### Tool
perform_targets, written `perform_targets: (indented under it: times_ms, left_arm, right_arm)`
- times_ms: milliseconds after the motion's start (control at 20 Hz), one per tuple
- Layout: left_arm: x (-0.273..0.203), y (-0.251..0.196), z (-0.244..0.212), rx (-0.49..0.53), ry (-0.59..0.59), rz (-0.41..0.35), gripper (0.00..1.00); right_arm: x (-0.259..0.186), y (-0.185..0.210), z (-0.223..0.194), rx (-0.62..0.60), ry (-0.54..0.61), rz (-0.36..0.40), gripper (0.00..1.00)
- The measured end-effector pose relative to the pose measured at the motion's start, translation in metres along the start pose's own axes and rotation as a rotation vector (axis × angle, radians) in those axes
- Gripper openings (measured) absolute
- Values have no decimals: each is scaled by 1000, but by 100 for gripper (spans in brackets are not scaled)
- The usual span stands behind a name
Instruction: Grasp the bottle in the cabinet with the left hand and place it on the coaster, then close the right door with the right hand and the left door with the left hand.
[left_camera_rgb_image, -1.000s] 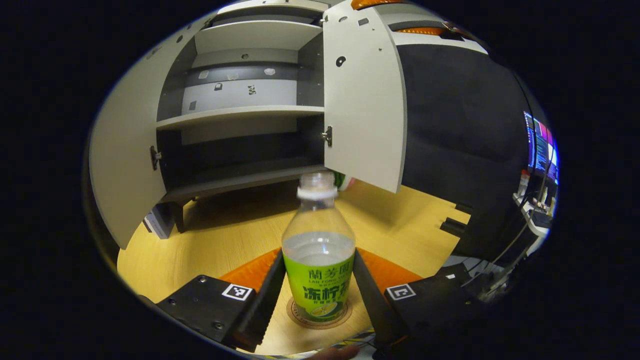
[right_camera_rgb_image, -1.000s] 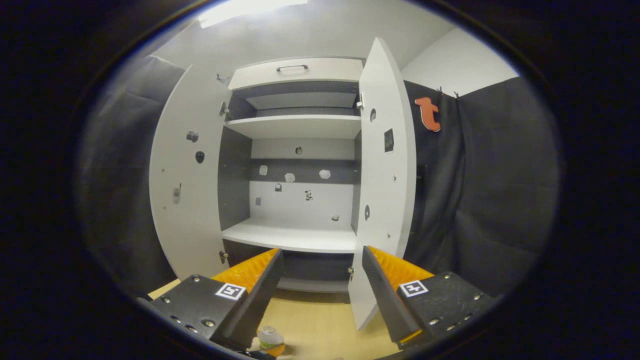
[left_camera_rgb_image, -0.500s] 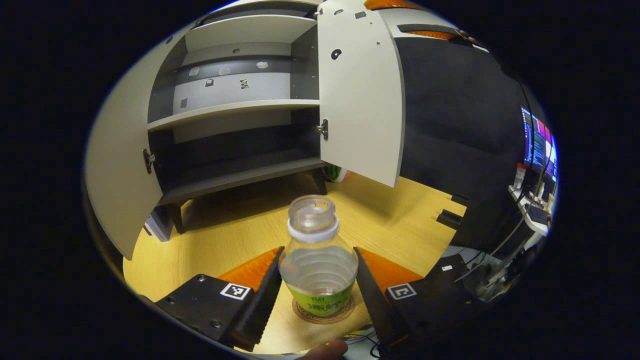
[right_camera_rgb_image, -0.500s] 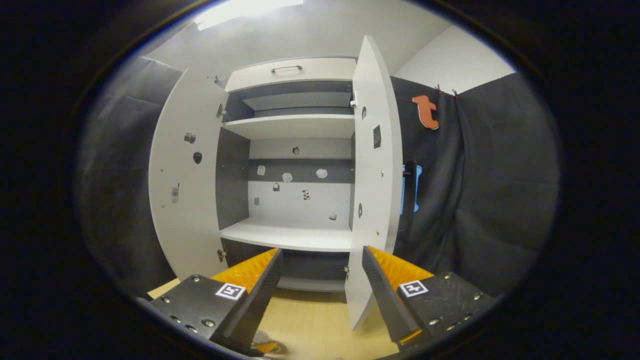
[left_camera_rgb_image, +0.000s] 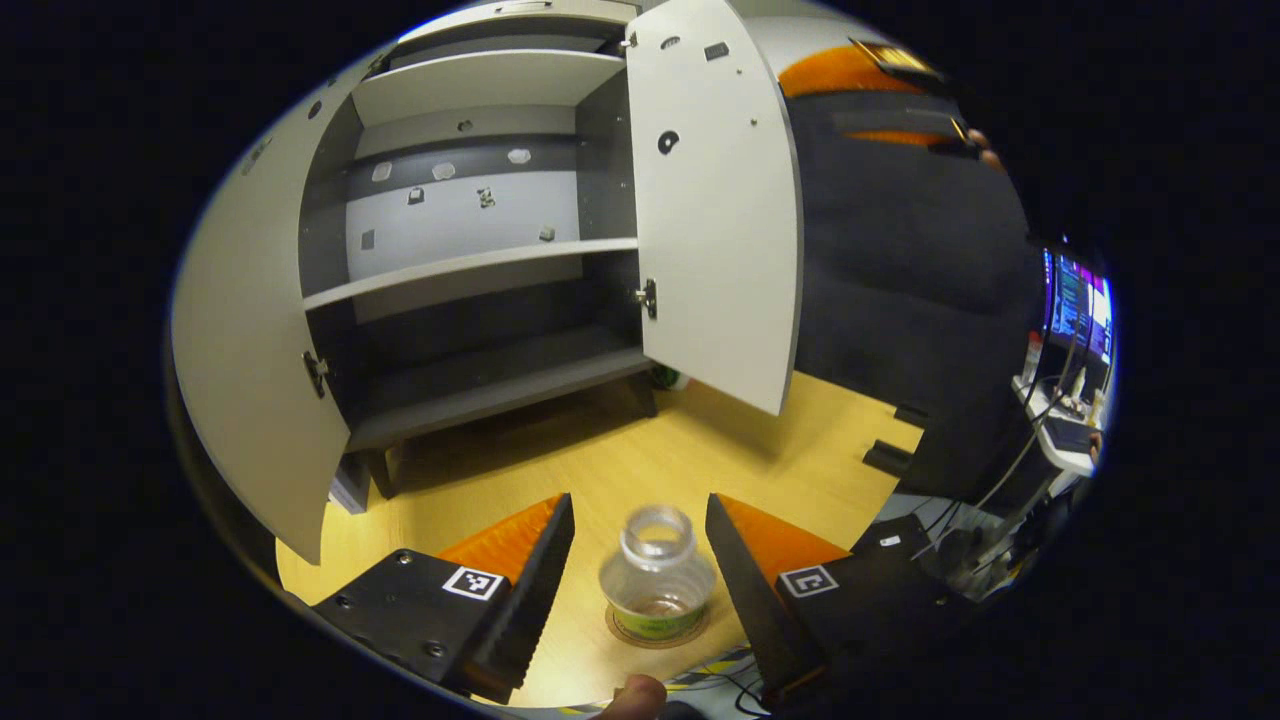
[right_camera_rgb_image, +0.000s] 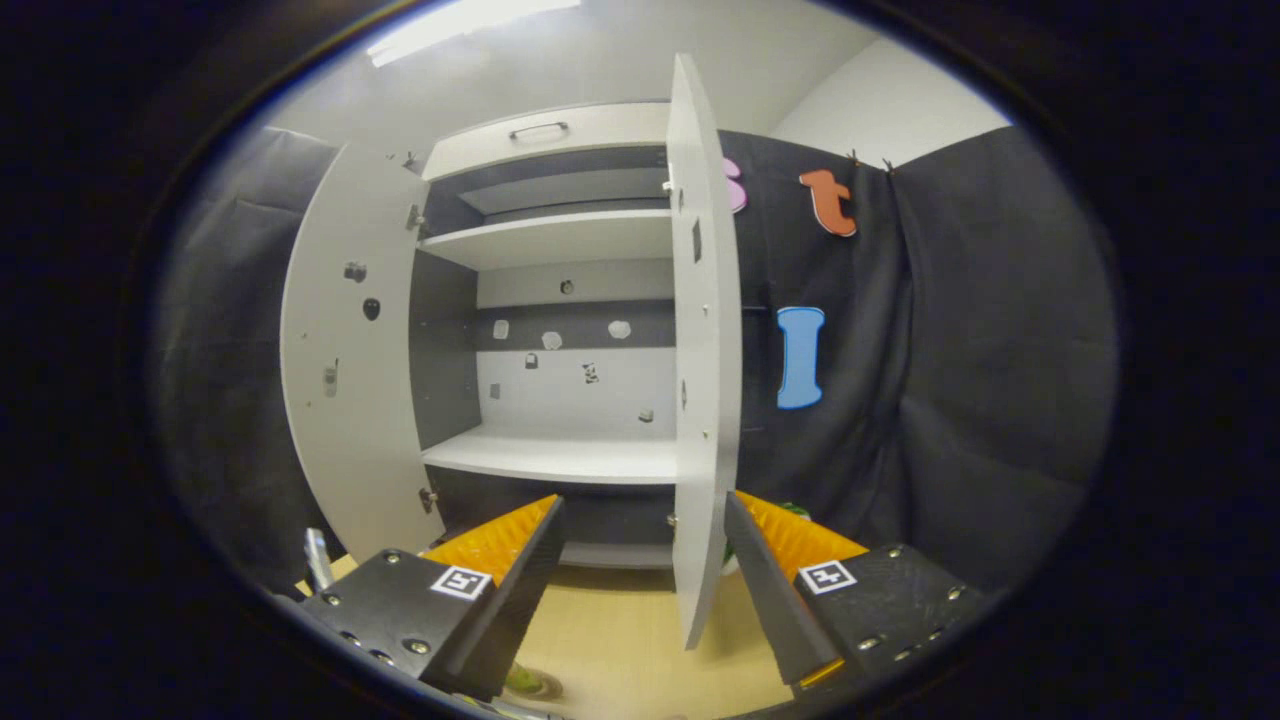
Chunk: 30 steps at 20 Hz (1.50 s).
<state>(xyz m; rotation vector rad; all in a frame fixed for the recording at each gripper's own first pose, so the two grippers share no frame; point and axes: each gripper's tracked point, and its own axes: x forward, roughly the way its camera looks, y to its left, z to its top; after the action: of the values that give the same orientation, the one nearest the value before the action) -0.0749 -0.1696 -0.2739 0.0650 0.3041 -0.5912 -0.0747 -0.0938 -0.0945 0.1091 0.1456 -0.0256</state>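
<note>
My left tool (left_camera_rgb_image: 638, 560) hangs wide over the bottle (left_camera_rgb_image: 657, 588) upright on its coaster (left_camera_rgb_image: 655, 634); my right tool (right_camera_rgb_image: 644, 560), wide too, seemingly straddles the right door (right_camera_rgb_image: 703, 350) edge.

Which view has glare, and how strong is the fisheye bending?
Right gripper view: ceiling light blows out at the top; right door stays nearly straight. Left gripper view: no blown-out light, left door bows strongly at the edge, bottle reads sharp.

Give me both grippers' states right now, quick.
Left gripper: open, clear of the bottle standing on the coaster.
Right gripper: open, holding nothing, near the right door.
</note>
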Motion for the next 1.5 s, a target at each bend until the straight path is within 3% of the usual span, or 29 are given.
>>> perform_targets:
  times_ms: [200, 300, 350, 450, 700, 950, 1050, 1300, 1500]
  left_arm:
    - [-16, 1, 68, -20, -78, 15, 86]
    - [-21, 19, 103, -17, -134, 108, 92]
    - [-23, 24, 120, -8, -148, 127, 98]
    - [-30, 23, 147, -2, -179, 142, 100]
    - [-50, 27, 215, 0, -249, 167, 99]
    - [-77, 51, 259, 6, -287, 283, 100]
    - [-88, 61, 269, -8, -297, 311, 98]
    - [-119, 87, 280, 12, -339, 378, 100]
    - [-132, 108, 266, -7, -323, 423, 98]
  right_arm:
    - [-7, -40, 10, -1, -39, -41, 96]
    - [-8, -61, 15, 2, -55, -51, 96]
    - [-8, -69, 18, 8, -59, -40, 93]
    - [-2, -92, 25, 16, -62, -45, 93]
    - [22, -156, 43, -32, -73, -107, 96]
    - [63, -184, 62, -13, -74, -100, 93]
    - [83, -197, 65, -25, -61, -118, 96]
    - [118, -171, 76, 20, -60, 1, 94]
    - [143, -147, 71, 30, -39, 21, 96]
